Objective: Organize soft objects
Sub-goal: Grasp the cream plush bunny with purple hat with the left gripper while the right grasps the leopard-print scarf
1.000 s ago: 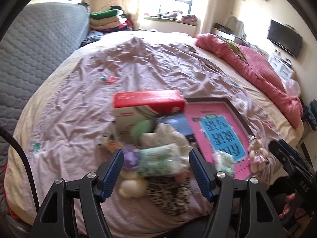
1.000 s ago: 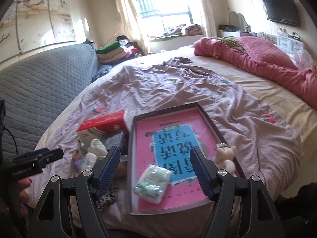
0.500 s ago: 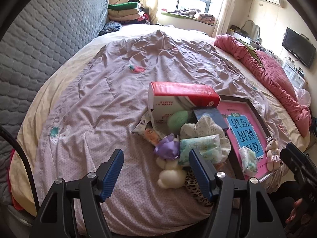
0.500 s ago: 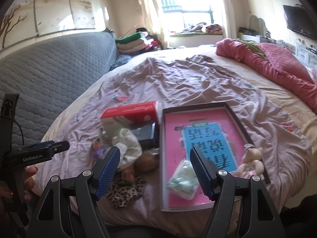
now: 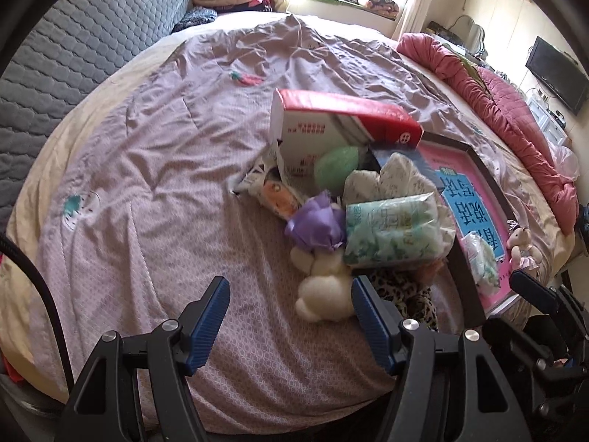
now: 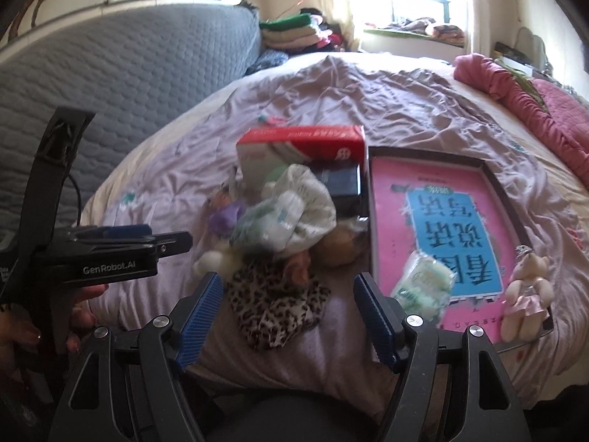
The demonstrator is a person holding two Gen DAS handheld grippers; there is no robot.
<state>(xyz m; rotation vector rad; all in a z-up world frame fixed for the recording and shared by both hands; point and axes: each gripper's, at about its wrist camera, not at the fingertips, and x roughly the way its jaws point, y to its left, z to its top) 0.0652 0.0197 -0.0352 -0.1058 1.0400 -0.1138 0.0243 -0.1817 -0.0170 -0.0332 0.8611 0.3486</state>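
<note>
On the bed, a heap of soft things sits just beside a shallow tray (image 6: 371, 221) with a pink printed sheet lining its floor. The heap holds a white plush toy (image 5: 325, 294), a purple bow (image 5: 316, 226), a green tissue pack (image 5: 394, 230), a leopard-print cloth (image 6: 276, 309) and a red-topped box (image 5: 342, 114) at the back. One small tissue pack (image 6: 423, 281) and a little bear doll (image 6: 526, 294) already lie in the tray, which looks like the collecting place, so most of the sorting seems undone. The left gripper (image 5: 289, 320) hangs over the bedspread (image 5: 147, 184) with its jaws well apart and empty, the plush toy just inside its right finger. The right gripper (image 6: 289, 316) is likewise wide open and holds nothing, framing the leopard cloth, probably the nearest piece to grab.
</note>
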